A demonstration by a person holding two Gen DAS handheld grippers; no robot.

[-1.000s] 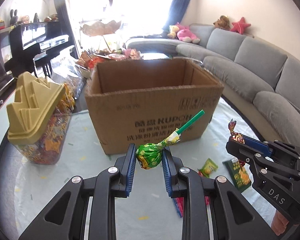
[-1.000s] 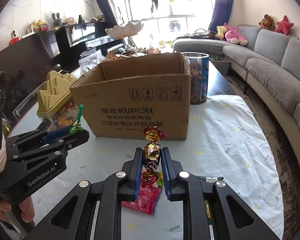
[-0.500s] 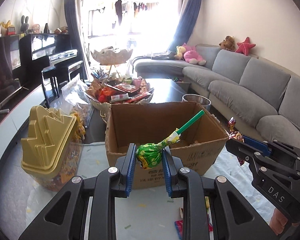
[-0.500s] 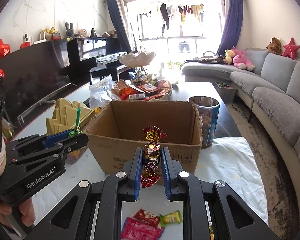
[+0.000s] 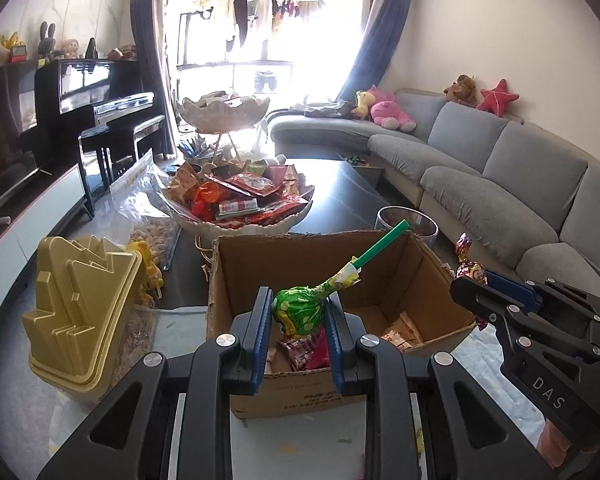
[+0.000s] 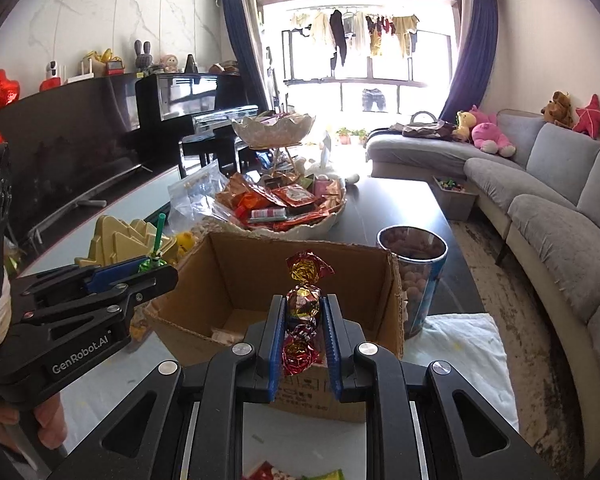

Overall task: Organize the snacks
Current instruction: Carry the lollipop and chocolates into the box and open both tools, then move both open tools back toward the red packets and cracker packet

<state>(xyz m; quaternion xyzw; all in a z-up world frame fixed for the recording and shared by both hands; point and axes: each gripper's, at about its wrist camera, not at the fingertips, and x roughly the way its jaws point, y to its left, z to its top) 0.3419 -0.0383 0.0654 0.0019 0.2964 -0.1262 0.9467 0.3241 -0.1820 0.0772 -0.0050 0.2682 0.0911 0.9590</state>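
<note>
My left gripper [image 5: 298,314] is shut on a green-wrapped lollipop [image 5: 300,308] with a green stick, held above the near edge of an open cardboard box [image 5: 440,260]. My right gripper [image 6: 303,314] is shut on a strip of red-and-gold foil candies [image 6: 303,300], held above the box's [image 6: 394,280] near wall. A few snack packets [image 5: 402,330] lie on the box floor. Each gripper shows in the other's view: the right one [image 5: 470,280] and the left one [image 6: 156,266].
A gold-lidded snack jar [image 5: 84,304] stands left of the box. A clear tub of round snacks [image 6: 414,276] stands at its right. A white bowl heaped with packets [image 5: 240,204] sits behind. Loose packets [image 6: 296,472] lie on the white cloth in front. A grey sofa [image 6: 548,216] is at right.
Both grippers have risen with their candies from table height in front of the box to above its open top, so the inside now shows.
</note>
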